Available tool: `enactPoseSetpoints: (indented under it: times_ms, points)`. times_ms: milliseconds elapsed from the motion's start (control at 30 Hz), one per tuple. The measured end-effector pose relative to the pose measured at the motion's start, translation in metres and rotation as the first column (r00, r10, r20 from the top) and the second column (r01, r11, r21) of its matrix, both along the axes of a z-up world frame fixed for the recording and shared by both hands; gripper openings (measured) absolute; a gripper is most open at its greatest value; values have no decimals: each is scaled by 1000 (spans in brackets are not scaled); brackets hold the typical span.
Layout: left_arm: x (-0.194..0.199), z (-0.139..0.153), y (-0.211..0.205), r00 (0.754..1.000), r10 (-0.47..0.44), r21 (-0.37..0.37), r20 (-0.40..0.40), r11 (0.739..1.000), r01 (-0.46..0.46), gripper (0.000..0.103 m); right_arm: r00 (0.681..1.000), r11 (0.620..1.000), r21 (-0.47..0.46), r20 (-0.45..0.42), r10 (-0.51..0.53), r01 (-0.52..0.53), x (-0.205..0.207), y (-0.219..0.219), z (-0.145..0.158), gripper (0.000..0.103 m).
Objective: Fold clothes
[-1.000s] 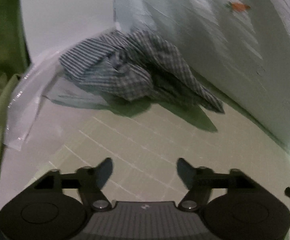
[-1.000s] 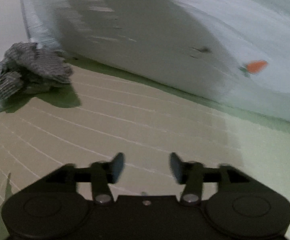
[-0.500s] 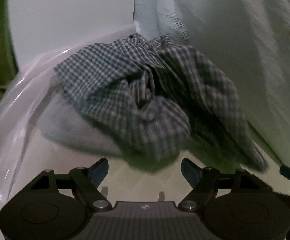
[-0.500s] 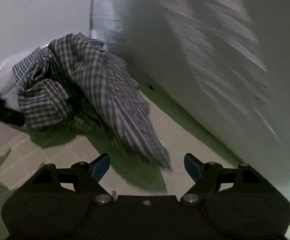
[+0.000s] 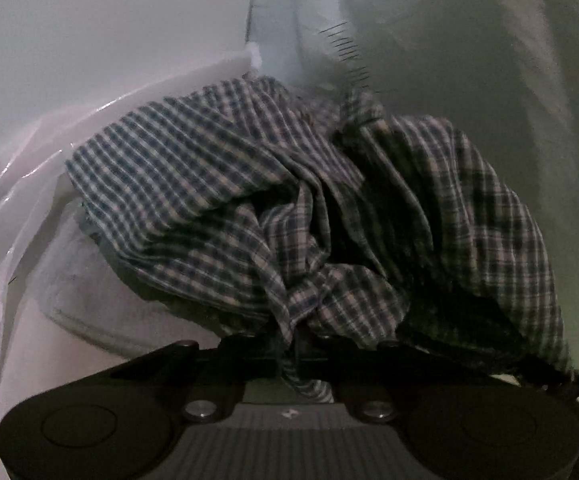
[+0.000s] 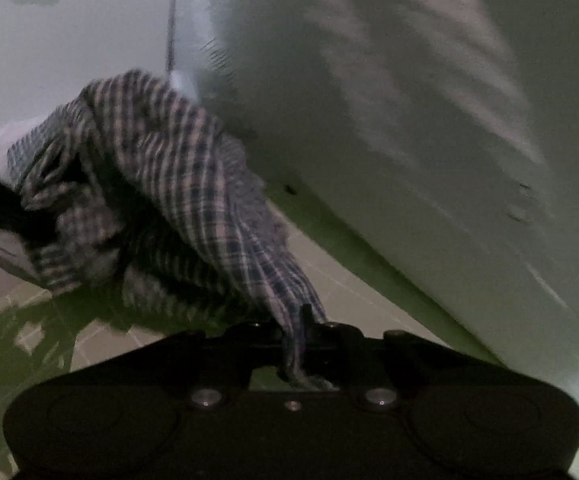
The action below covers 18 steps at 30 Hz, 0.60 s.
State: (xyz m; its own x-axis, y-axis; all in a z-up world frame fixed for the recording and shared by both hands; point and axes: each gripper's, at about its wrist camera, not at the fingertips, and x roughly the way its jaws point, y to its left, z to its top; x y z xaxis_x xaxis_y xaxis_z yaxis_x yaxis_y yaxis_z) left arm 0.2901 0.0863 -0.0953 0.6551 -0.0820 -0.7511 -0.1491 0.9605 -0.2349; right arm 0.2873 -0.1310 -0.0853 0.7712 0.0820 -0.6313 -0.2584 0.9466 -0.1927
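A crumpled checked shirt [image 5: 273,216] is shown heaped on the tiled floor [image 6: 353,280] against a white wall. An edge is pinched by each clenched hand-held gripper, left [image 5: 295,350] and right [image 6: 303,334]. Soft, light cloth, probably best spread from its corners.

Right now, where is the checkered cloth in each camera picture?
Left wrist view: the checkered cloth fills the middle, bunched, its lower edge pinched in the left gripper.
Right wrist view: it sits left of center, one tail pinched in the right gripper.
Shared landmark: the big white sheet behind it.
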Motion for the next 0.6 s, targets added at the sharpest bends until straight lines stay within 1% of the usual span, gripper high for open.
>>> enactPoseSetpoints:
  times_ms: [100, 167, 233, 300, 367, 433, 567, 600]
  points:
    - [-34, 13, -17, 999, -43, 5, 11, 999, 43, 4, 995, 994, 47, -6, -95, 96, -30, -34, 11, 5]
    - [-59, 19, -33, 996, -84, 2, 11, 996, 84, 4, 986, 984, 68, -15, -165, 165, -53, -63, 16, 5]
    - [-87, 19, -54, 992, -124, -5, -6, 992, 124, 4, 972, 970, 71, -28, -231, 233, -79, -95, 17, 5]
    - [-115, 16, -77, 986, -161, -13, -31, 987, 161, 4, 953, 952, 55, -41, -300, 302, -109, -129, 16, 5]
    - [-141, 11, -100, 979, -195, -28, -63, 981, 194, 4, 927, 927, 35, -61, -371, 374, -146, -162, 14, 5]
    - [-169, 5, -124, 970, -228, -39, -90, 974, 225, 4, 892, 895, 5, -89, -443, 445, -183, -198, 7, 5]
    - [-218, -1, -165, 953, -271, -49, -138, 963, 267, 5, 803, 816, -54, -150, -576, 575, -253, -268, -7, 5]
    - [-228, -3, -173, 949, -279, -64, -149, 960, 272, 5, 782, 799, -61, -169, -600, 599, -269, -284, -11, 5]
